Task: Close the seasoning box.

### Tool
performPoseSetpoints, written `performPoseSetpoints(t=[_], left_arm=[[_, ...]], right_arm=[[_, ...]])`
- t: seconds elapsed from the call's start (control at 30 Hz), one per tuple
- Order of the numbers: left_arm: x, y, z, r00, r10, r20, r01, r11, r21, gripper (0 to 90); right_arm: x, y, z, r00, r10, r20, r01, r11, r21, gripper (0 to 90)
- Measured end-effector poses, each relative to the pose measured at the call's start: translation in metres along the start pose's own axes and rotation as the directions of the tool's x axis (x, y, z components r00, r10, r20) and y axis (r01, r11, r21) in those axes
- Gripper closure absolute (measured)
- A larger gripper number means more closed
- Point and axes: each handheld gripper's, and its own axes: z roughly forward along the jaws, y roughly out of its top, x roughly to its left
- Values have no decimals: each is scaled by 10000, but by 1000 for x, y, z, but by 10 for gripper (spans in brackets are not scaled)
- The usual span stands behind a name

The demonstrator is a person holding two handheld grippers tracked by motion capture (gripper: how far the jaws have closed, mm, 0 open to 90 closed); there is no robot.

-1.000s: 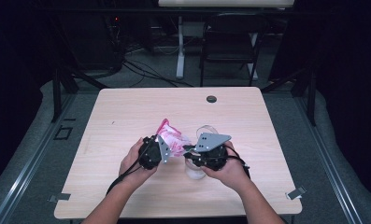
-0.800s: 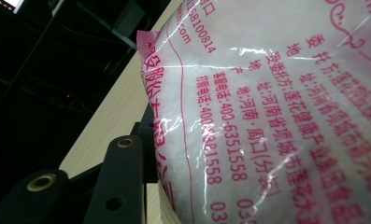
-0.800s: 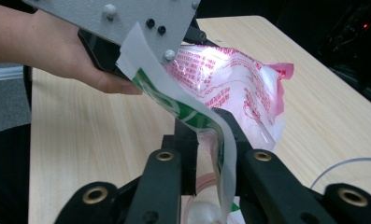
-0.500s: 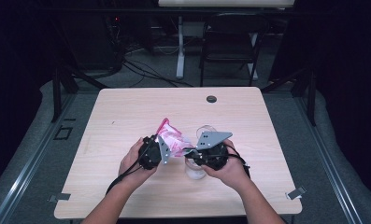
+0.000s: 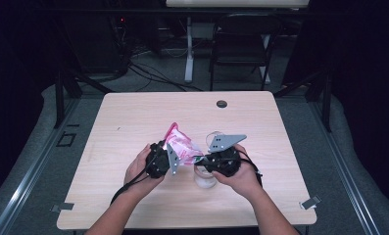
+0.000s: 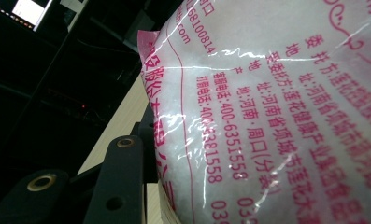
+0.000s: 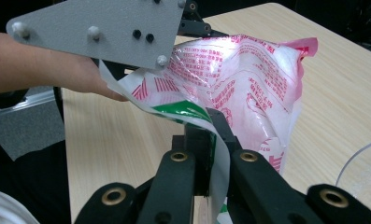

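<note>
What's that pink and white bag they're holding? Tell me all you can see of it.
The bag is a glossy, crinkled clear plastic pouch printed with pink-red Chinese text and numbers, with a green patch near one corner, and holds something white. It is held above the wooden table, tilted, its pink top edge pointing away. The left hand-held gripper holds one side; the right hand-held gripper, whose jaws have just been closing, pinches its edge.

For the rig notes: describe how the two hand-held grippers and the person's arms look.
The left hand-held gripper and the right hand-held gripper have black bodies and black jaw links with brass-coloured pivot bushings. Each carries a grey three-cornered plate studded with small knobs and dark screws. A black cable trails from the left one. The forearms are bare, with no sleeves in sight.
</note>
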Motion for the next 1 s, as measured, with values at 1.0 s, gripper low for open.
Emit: performPoseSetpoints(t=[1.0], left_arm=[[0,5,-10,9791,1432,-1447,-1464,9892,-113,605]], right_arm=[[-5,-5,-1,9962,782,-395,-787,9968,-111,900]])
